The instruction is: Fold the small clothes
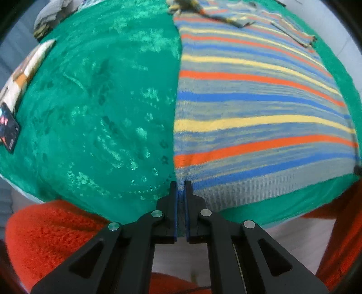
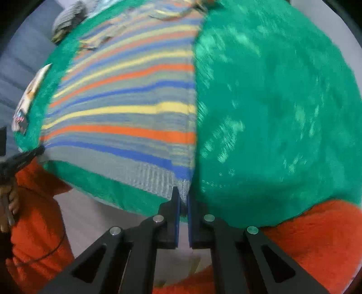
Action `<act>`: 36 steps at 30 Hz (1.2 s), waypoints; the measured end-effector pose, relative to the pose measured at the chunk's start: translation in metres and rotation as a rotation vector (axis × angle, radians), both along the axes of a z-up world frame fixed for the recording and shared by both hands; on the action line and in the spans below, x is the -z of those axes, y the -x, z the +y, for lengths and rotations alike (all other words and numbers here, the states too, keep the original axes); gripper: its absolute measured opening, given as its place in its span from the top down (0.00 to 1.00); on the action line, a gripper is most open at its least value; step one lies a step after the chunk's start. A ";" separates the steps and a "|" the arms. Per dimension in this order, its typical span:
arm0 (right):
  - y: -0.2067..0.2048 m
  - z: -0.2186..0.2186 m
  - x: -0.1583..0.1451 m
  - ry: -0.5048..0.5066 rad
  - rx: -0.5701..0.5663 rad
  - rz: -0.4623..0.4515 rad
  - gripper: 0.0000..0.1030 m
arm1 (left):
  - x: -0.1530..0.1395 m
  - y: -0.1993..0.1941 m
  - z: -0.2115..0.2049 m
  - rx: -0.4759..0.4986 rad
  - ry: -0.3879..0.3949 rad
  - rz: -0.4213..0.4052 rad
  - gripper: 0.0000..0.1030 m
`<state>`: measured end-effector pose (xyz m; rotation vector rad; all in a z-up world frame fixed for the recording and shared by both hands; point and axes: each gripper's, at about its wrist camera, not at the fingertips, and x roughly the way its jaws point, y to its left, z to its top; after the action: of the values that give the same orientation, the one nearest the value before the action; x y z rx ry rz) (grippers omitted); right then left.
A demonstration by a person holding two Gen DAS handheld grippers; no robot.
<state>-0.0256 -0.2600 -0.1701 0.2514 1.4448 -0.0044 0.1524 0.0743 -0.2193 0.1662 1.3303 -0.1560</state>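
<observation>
Left wrist view. One striped knit sweater (image 1: 260, 108) lies flat on a green patterned blanket (image 1: 95, 108), filling the right half of the frame from the upper centre down to the lower right. Its grey ribbed hem runs along the lower right, and the hem's left corner reaches the tips of the left gripper (image 1: 181, 184) at bottom centre. The two jaws stand nearly together, a narrow slit between the blue pads, with the hem corner pinched in that slit. One sleeve is folded across the garment at the upper right. A printed card (image 1: 10, 131) lies at the left edge, and a heap of grey cloth (image 1: 52, 15) occupies the upper left. Orange fleece (image 1: 52, 235) fills the lower left corner.

Right wrist view. The same single sweater (image 2: 126, 108) occupies the left half of the frame on the blanket (image 2: 271, 113), its right side edge running down the centre. The hem's right corner meets the right gripper (image 2: 183, 192) at bottom centre. The jaws are almost closed, and the corner fabric sits clamped between the blue pads. The left gripper (image 2: 34, 152) appears small at the left edge, touching the hem's far corner.
</observation>
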 end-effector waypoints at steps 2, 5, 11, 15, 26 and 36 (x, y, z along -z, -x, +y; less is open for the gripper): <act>-0.001 -0.008 0.008 -0.027 0.040 0.013 0.96 | 0.005 -0.007 -0.002 -0.005 -0.004 0.007 0.97; -0.004 -0.011 0.014 -0.029 0.054 0.019 0.96 | 0.013 -0.013 -0.008 -0.005 -0.026 0.000 0.97; -0.005 -0.016 0.024 -0.044 0.088 0.013 0.95 | 0.018 -0.020 -0.020 -0.004 -0.077 -0.022 0.96; -0.005 -0.020 0.022 -0.057 0.093 0.024 0.95 | 0.018 -0.023 -0.035 0.026 -0.176 -0.048 0.82; -0.035 -0.048 -0.083 0.181 -0.060 -0.067 0.48 | -0.069 -0.001 0.022 -0.229 -0.075 -0.279 0.08; -0.242 0.036 -0.066 0.293 -0.495 -0.350 0.41 | -0.052 -0.002 0.094 -0.491 0.071 -0.375 0.09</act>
<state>0.2164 -0.2240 -0.1043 -0.3357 1.1074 0.2189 0.1546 0.1681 -0.1676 -0.1865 0.9563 0.2349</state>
